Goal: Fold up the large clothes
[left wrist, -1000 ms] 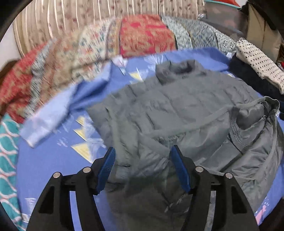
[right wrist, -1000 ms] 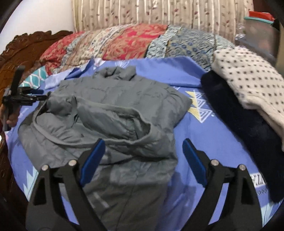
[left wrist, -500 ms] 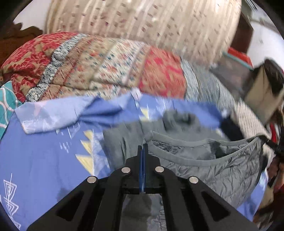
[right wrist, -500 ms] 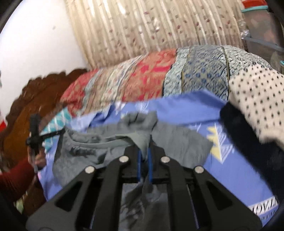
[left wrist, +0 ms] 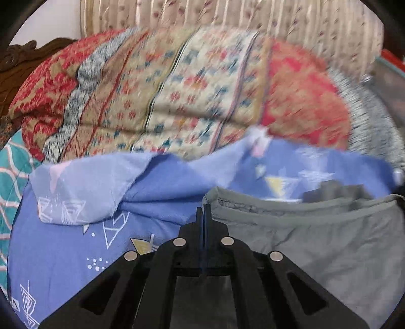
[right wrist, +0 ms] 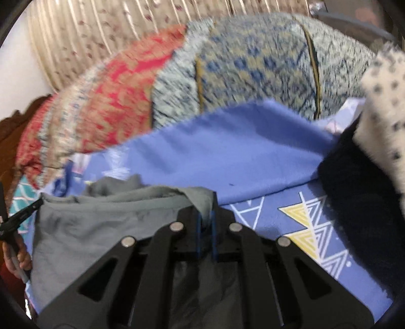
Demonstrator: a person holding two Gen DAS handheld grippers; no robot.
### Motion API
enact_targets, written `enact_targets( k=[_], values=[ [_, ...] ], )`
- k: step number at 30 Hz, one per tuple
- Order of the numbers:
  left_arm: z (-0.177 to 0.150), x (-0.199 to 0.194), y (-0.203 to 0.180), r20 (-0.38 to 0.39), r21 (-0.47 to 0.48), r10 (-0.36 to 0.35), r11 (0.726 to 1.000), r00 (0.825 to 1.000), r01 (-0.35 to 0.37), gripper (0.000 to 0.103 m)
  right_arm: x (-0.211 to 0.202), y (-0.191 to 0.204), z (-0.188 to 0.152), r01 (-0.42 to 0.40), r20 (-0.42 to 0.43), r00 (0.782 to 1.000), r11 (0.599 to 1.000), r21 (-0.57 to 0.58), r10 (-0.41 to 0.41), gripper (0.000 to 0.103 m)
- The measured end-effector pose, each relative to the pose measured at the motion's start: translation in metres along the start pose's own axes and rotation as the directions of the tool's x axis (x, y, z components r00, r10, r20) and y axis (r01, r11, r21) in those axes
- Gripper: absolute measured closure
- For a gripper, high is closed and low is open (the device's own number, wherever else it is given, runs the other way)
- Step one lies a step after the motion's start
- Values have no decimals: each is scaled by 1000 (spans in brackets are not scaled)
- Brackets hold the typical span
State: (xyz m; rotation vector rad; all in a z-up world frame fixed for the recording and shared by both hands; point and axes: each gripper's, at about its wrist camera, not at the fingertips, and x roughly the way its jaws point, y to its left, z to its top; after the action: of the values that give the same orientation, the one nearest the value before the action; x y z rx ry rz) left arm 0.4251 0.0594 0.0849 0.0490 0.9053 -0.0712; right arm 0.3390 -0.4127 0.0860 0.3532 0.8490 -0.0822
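Left gripper [left wrist: 203, 211]: two black fingers with blue pads pressed together, pinching the hem corner of one grey, thin, slightly crinkled nylon jacket [left wrist: 316, 243]. Right gripper [right wrist: 205, 216]: blue pads nearly closed, a fold of the same jacket's [right wrist: 101, 222] hem clamped between them. The hem spans taut between both grippers; the rest of the garment hangs and lies over a blue printed bedsheet with white and yellow triangles [right wrist: 227, 157]. Behind it, one rolled patchwork quilt in red, cream and blue-grey panels [left wrist: 197, 91]. At right, one cream dotted knit garment [right wrist: 382, 101] sits on one dark fleecy garment [right wrist: 362, 192]. Beige striped curtain [left wrist: 227, 12] at rear. No containers discernible; frames motion-blurred.
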Motion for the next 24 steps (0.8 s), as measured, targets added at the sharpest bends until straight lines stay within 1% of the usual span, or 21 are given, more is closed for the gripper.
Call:
enact_targets(
  k=[2, 4, 5, 6, 8, 10, 11, 12, 13, 14, 15, 16, 17, 19, 20, 21, 22, 23, 24],
  values=[
    [-10, 26, 1, -40, 1, 35, 999, 999, -35, 80, 27, -5, -4, 30, -51, 998, 1000, 5, -30, 97],
    [-18, 43, 0, -65, 10, 59, 998, 996, -59, 80, 45, -7, -9, 40, -84, 996, 999, 15, -39, 97],
    [-21, 50, -1, -72, 14, 70, 997, 995, -70, 80, 52, -7, -12, 43, -94, 995, 999, 17, -41, 97],
    [-24, 55, -2, -75, 14, 81, 997, 994, -80, 80, 60, -7, -16, 63, -106, 993, 998, 15, -61, 97],
    [-29, 63, -7, -72, 26, 125, 992, 990, -123, 80, 72, -10, -20, 91, -123, 988, 996, 22, -88, 96],
    [-29, 65, -15, -73, 64, 175, 983, 982, -170, 80, 74, -13, -21, 80, -124, 989, 996, 39, -74, 94],
    [-28, 63, -18, -73, 86, 196, 978, 978, -190, 79, 73, -13, -21, 76, -128, 989, 996, 40, -70, 91],
    [-27, 60, -19, -76, 100, 205, 975, 976, -197, 79, 67, -11, -19, 87, -130, 988, 996, 26, -83, 81],
    [-25, 50, -18, -77, 103, 197, 977, 977, -189, 79, 58, -9, -16, 107, -123, 987, 994, 13, -104, 71],
    [-22, 39, -15, -67, 93, 179, 981, 982, -172, 79, 40, -8, -12, 109, -84, 991, 994, 10, -108, 52],
    [-20, 27, -11, -50, 78, 162, 984, 986, -158, 79, 26, -8, -10, 91, -42, 995, 996, 16, -90, 47],
    [-18, 10, -5, -28, 58, 141, 989, 990, -139, 79, 4, -8, -7, 68, 12, 998, 997, 24, -68, 46],
    [-16, -7, 2, -9, 38, 127, 991, 992, -126, 79, -15, -6, -4, 56, 45, 997, 998, 25, -57, 46],
    [-15, -34, 12, 17, 1, 101, 995, 995, -101, 79, -45, 5, -4, 39, 89, 995, 999, 10, -40, 46],
    [-16, -47, 16, 34, -20, 91, 996, 995, -91, 79, -57, 12, -5, 16, 111, 994, 1000, -3, -15, 46],
    [-18, -63, 19, 59, -46, 88, 995, 994, -85, 79, -72, 27, -9, -27, 138, 990, 999, -32, 31, 46],
    [-23, -83, 19, 103, -81, 80, 994, 991, -72, 79, -83, 45, -16, -67, 149, 986, 995, -76, 78, 46],
    [-29, -100, 16, 146, -102, 54, 994, 988, -39, 79, -88, 64, -26, -106, 141, 982, 986, -126, 124, 46],
    [-36, -111, 8, 179, -103, 15, 995, 984, 4, 79, -87, 80, -34, -140, 120, 980, 977, -161, 160, 46]
  ],
)
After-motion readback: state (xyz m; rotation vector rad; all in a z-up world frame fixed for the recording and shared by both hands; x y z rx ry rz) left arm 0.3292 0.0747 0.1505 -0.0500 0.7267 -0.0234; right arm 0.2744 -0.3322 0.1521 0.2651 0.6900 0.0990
